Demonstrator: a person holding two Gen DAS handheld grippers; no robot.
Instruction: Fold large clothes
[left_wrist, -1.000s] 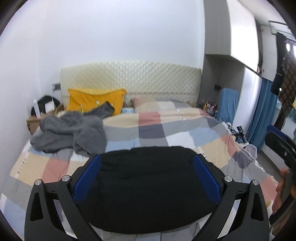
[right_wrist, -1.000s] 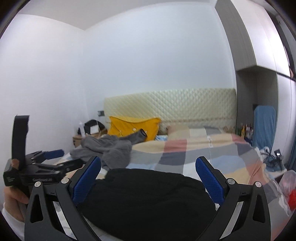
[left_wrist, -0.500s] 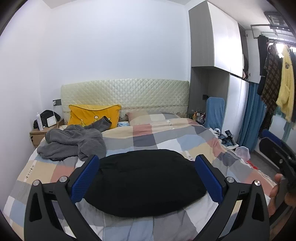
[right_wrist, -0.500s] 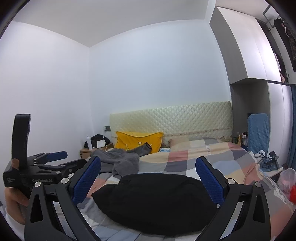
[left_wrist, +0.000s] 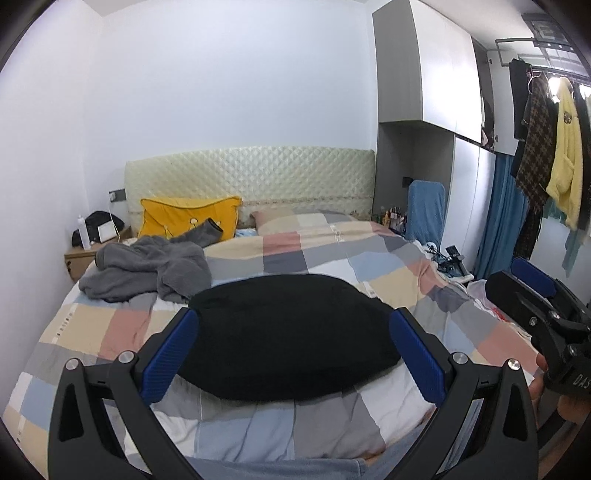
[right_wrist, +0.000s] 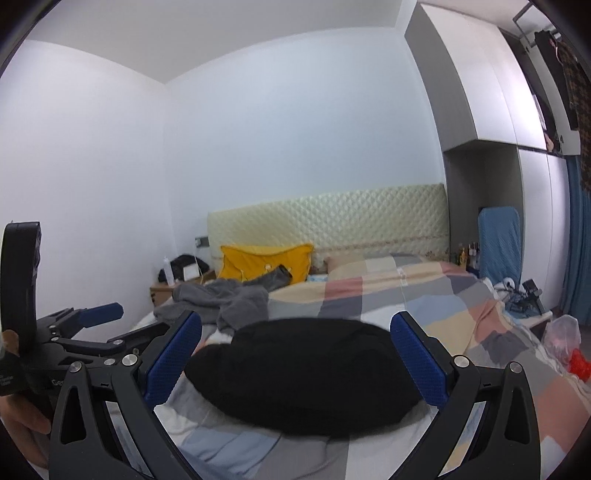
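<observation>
On the checked bed (left_wrist: 314, 254), a black garment (left_wrist: 288, 332) is laid near, a grey garment (left_wrist: 147, 269) far left; left gripper (left_wrist: 291, 354) and right gripper (right_wrist: 295, 354) are held spread, empty.

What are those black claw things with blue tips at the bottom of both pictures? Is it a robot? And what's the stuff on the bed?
It's not a robot. A person holds one grabbing tool in each hand, and each tool has a small camera looking out between its two blue-padded fingers. So one picture is from the left tool, the other from the right tool. In each picture you can also spot the other tool off to the side.

Both tools are open and hold nothing.

On the checked patchwork bedcover lies a black piece of clothing, already bundled into a rounded flat shape. Behind it, towards the left, is a crumpled grey fleecy garment, one sleeve reaching up onto a yellow pillow by the cream quilted headboard.
</observation>
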